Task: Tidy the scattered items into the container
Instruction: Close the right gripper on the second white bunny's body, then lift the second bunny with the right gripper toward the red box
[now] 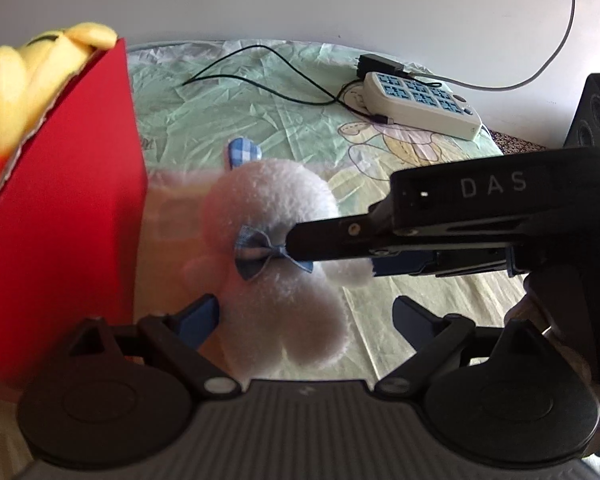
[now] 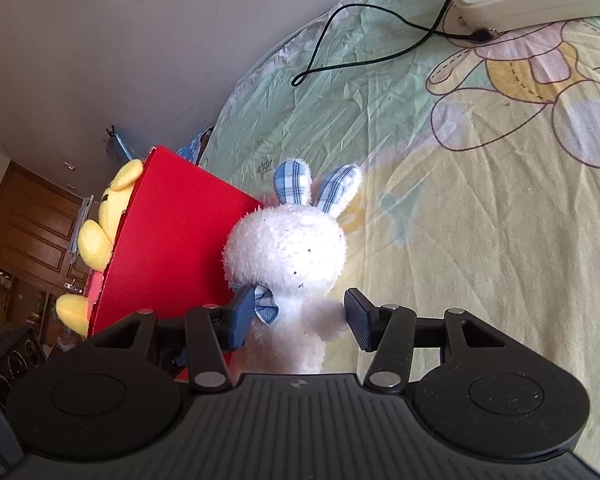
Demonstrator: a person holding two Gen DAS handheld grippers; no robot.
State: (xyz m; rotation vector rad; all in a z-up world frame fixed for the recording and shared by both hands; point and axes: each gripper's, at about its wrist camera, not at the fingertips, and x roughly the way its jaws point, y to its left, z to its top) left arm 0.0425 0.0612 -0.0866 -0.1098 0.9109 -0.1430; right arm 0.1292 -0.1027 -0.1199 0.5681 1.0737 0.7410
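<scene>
In the left wrist view, the left gripper [image 1: 306, 316] has its jaws spread wide, with the lower body of the white plush rabbit [image 1: 284, 256] between its blue pads [image 1: 204, 312] but not pinched by them. The right gripper [image 1: 332, 256] reaches in from the right, its black fingers laid across the rabbit at the blue checked bow [image 1: 256, 256]; the jaws bracket the toy's neck, though whether they press it cannot be told from here. Just left of the rabbit stands the red box [image 1: 68, 216], and a yellow plush toy [image 1: 28, 80] pokes above its torn rim. Farther back on the printed bed sheet [image 1: 400, 300] lie a black cable [image 1: 260, 76] and a white power strip [image 1: 420, 100], well apart from the toy. In the right wrist view, the rabbit stands upright between the right gripper's [image 2: 300, 322] pads [image 2: 242, 318], which sit at either side of its neck; the left pad touches the bow [image 2: 266, 304], while the right one seems just clear of the fur. The red box [image 2: 176, 248] rises immediately left of the rabbit [image 2: 288, 252], blocking that side, with the yellow toy [image 2: 104, 216] inside it.
</scene>
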